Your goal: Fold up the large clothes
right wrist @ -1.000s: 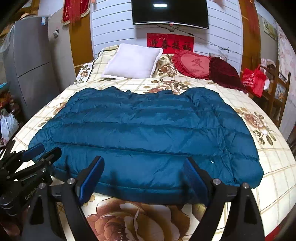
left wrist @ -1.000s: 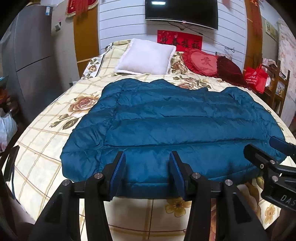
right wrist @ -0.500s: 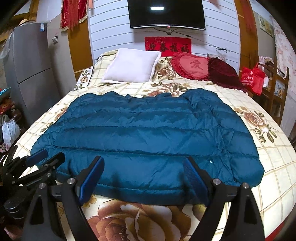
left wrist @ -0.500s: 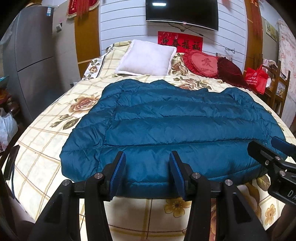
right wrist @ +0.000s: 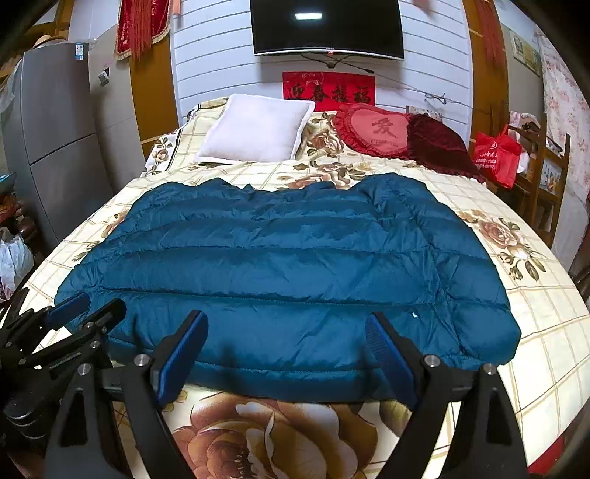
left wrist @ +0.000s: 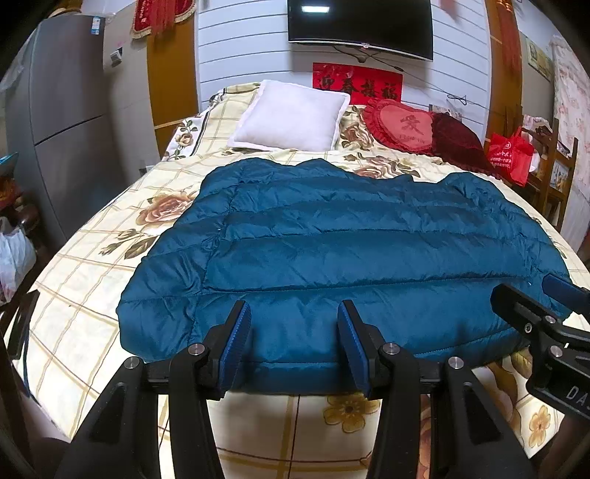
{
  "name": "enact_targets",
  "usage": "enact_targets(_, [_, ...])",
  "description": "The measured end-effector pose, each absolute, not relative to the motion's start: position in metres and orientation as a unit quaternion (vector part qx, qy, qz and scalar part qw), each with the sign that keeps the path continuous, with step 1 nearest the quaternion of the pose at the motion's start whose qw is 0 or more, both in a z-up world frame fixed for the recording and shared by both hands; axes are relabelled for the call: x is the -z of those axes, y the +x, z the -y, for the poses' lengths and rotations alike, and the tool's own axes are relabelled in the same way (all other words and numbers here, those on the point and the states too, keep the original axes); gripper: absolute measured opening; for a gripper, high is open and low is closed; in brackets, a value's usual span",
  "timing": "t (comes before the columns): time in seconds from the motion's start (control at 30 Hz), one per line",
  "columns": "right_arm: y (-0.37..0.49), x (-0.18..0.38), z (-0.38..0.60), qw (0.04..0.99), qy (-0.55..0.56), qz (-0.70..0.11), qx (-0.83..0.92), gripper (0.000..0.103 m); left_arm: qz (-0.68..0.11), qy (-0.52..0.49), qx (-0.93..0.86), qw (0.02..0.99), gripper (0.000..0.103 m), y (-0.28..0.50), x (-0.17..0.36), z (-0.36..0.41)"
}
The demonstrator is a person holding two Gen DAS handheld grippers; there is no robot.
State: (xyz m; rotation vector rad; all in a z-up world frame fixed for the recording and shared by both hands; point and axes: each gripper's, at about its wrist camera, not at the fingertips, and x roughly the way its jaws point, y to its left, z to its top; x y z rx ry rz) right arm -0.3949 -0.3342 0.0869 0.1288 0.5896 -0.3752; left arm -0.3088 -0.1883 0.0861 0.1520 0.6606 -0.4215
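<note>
While the bed [left wrist: 73, 294] takes up pretty much the whole view, with its cream checked cover printed with big brown roses, the thing that matters is the teal puffer jacket [left wrist: 332, 250] lying flat across the middle of it, spread wide with its quilted bands running side to side and its near hem sitting close to the foot edge of the bed. Behind it on the wall there's a dark TV [right wrist: 326, 27] with a red banner [right wrist: 328, 92] under it, and a grey fridge [left wrist: 62, 121] stands off to the left side of the room. Up at the head of the bed there's a white pillow [right wrist: 258, 129], then a red heart-shaped cushion [right wrist: 372, 129] next to it and a dark red velvet cushion [right wrist: 438, 147] touching that one. A red shopping bag [right wrist: 496, 156] sits on the wooden chair over on the right. Down at the near edge, the left gripper [left wrist: 291, 339] has its blue-padded jaws apart, framing the jacket's hem in the picture, nothing pinched in them, though I can't really tell if the tips are resting on the fabric or just above it. The right gripper [right wrist: 285, 353] is spread a good bit wider, likewise lined up over the hem toward the jacket's right half and holding nothing. Each gripper pokes into the edge of the other's camera view, so they're side by side along that hem.
</note>
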Motion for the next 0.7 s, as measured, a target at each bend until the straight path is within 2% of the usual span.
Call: enact_targets(0.7, [-0.3952, -0.0842, 0.3339, 0.937, 0.065, -0.294, 0.178, 0.09, -0.32, 0.074, 0.206, 0.922, 0.059, -0.3076, -0.0845, 0.1861])
